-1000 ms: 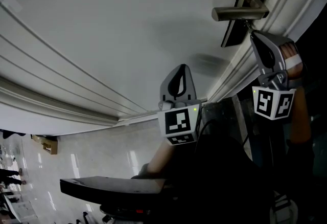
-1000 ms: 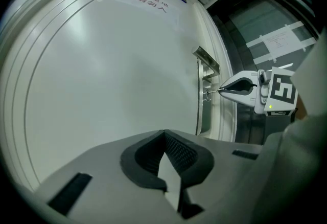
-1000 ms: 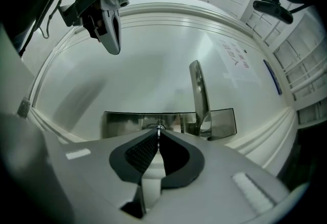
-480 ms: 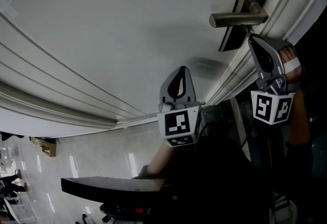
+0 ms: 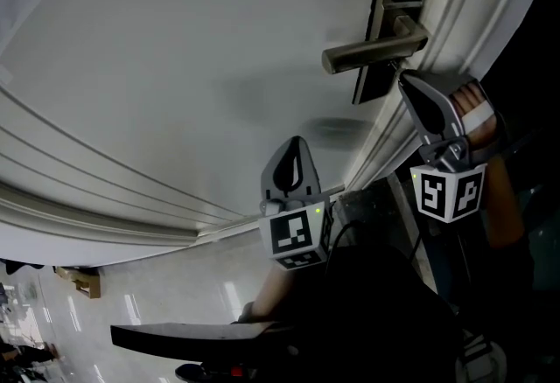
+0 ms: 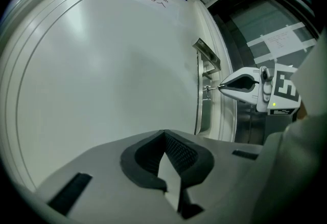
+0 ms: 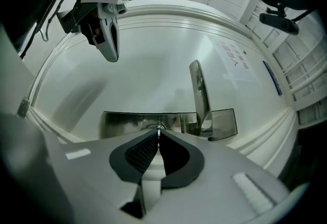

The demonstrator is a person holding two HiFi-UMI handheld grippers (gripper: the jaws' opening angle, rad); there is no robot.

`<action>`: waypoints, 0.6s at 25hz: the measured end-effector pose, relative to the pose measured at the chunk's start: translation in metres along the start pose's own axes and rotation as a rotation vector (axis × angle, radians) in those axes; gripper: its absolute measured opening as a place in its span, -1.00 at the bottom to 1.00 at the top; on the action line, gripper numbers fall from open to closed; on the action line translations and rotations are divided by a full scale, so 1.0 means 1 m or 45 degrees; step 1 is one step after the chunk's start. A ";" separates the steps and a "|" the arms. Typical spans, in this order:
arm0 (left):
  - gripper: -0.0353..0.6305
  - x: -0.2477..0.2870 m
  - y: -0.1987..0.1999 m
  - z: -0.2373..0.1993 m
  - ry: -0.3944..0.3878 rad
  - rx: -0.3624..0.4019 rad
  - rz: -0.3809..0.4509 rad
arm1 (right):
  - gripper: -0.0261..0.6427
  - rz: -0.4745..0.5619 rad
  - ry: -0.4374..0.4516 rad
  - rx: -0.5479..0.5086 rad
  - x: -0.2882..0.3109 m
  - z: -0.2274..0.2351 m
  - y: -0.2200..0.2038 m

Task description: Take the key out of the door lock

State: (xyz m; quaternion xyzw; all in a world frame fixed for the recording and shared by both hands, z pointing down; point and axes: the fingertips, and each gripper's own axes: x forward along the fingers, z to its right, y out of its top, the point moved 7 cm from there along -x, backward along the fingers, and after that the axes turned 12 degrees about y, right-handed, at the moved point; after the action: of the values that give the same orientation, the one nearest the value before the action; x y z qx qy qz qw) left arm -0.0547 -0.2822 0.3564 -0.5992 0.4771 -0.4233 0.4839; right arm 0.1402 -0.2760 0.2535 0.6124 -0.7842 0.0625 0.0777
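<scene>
A metal lever handle [image 5: 376, 49] and a dark lock plate [image 5: 371, 86] sit on the white door [image 5: 192, 66]. My right gripper [image 5: 404, 80] points at the plate just under the handle, shut on the small metal key [image 7: 159, 128]. In the left gripper view the key [image 6: 210, 87] bridges the plate and the right gripper [image 6: 220, 86]; I cannot tell how deep it sits in the lock. My left gripper [image 5: 291, 161] hangs lower and left of the lock, its jaws shut on nothing, also seen as the left gripper [image 6: 164, 134].
The door frame mouldings [image 5: 455, 14] run beside the lock on the right. A dark glass panel [image 6: 271, 28] lies beyond the frame. Below are a pale tiled floor [image 5: 131, 285] and a dark flat object [image 5: 192, 336].
The head view has shifted, so the handle and lock sit lower and further left in it. The right gripper stays at the lock. The left gripper keeps its place below.
</scene>
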 end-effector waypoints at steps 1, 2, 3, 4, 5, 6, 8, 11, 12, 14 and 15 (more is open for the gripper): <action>-0.89 0.000 0.000 0.000 0.005 -0.005 0.001 | -0.89 0.000 0.000 -0.001 0.000 0.000 0.000; -0.89 -0.001 -0.001 -0.001 0.011 -0.006 0.003 | -0.89 0.000 -0.001 -0.002 -0.001 0.000 0.000; -0.89 -0.001 -0.001 -0.001 0.015 -0.005 0.003 | -0.89 0.000 -0.001 -0.002 -0.001 0.000 0.000; -0.89 -0.001 -0.002 -0.001 0.016 -0.004 0.003 | -0.89 -0.001 -0.002 -0.002 -0.001 0.000 0.000; -0.89 -0.001 -0.002 -0.002 0.016 -0.003 0.003 | -0.89 -0.002 -0.002 -0.001 -0.002 0.000 0.000; -0.89 -0.001 -0.002 -0.002 0.016 -0.002 0.005 | -0.89 -0.003 -0.003 0.000 -0.002 0.000 0.001; -0.89 -0.001 -0.002 -0.002 0.015 0.001 0.008 | -0.89 -0.005 -0.005 0.001 -0.002 -0.001 0.001; -0.89 -0.001 -0.002 -0.002 0.012 -0.010 0.000 | -0.89 -0.006 -0.007 0.001 -0.003 -0.001 0.001; -0.89 -0.001 -0.001 -0.001 0.005 -0.018 -0.002 | -0.89 -0.007 -0.007 0.000 -0.004 -0.001 0.001; -0.89 -0.002 0.000 -0.001 0.000 -0.026 -0.002 | -0.89 -0.010 -0.007 -0.001 -0.004 -0.001 0.002; -0.89 -0.002 -0.001 -0.002 0.007 -0.021 -0.001 | -0.89 -0.011 -0.007 -0.001 -0.004 -0.002 0.002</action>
State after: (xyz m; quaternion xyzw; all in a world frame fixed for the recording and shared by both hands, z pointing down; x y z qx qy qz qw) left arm -0.0566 -0.2800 0.3579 -0.6021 0.4815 -0.4211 0.4777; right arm 0.1397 -0.2711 0.2542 0.6160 -0.7818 0.0602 0.0763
